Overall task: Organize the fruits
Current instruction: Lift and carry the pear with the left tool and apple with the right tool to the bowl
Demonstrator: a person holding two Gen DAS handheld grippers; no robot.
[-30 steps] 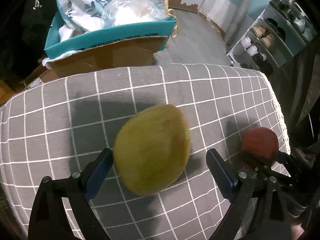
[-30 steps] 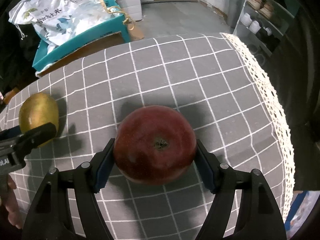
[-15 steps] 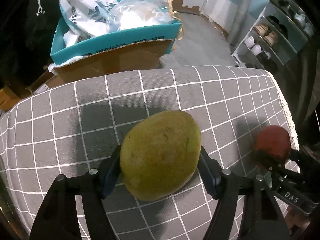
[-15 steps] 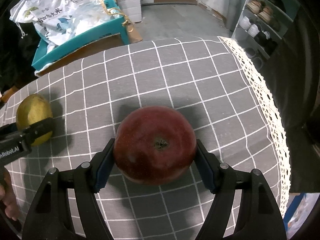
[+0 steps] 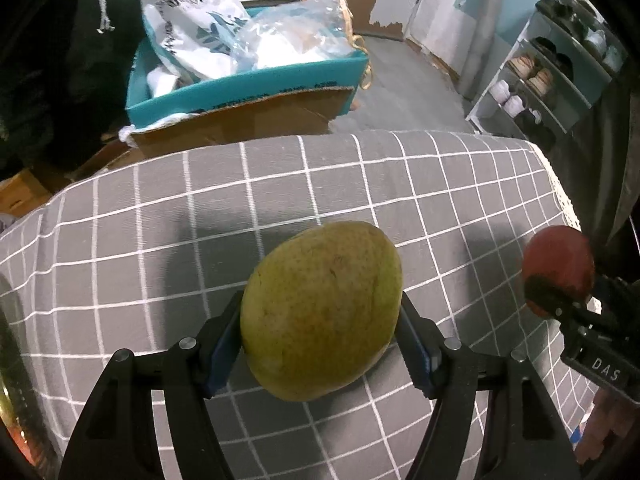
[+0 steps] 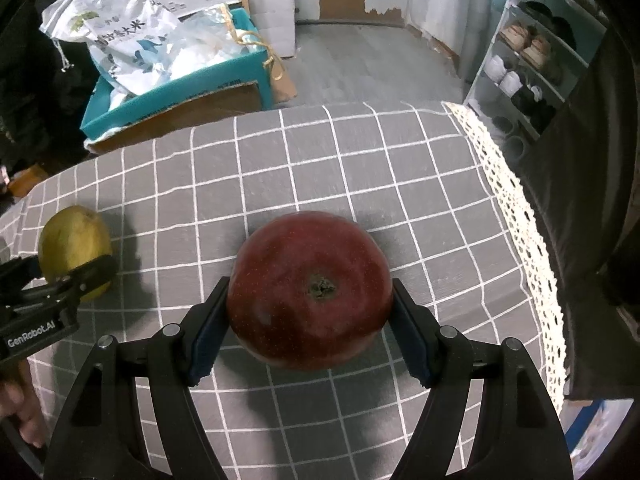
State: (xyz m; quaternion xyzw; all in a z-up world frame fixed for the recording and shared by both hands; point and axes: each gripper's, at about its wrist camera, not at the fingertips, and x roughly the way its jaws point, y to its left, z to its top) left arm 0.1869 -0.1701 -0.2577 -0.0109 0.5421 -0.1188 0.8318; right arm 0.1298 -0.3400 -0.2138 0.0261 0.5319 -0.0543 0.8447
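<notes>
Left wrist view: left gripper (image 5: 320, 336) clamps a yellow-green mango (image 5: 322, 310) above the grey checked tablecloth (image 5: 160, 240); right wrist view: right gripper (image 6: 310, 328) pinches a red apple (image 6: 310, 290) over that cloth.

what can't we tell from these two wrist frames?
- Destination for the fruit: no bowl or tray shows in either view.
- Underside of the mango, left wrist view: hidden by its own bulk between the left tongs.
- Underside of the apple, right wrist view: hidden likewise in the right tongs.
- Object at the left wrist view's lower left edge: cut off, unidentifiable.
- Shoe rack: too small.
</notes>
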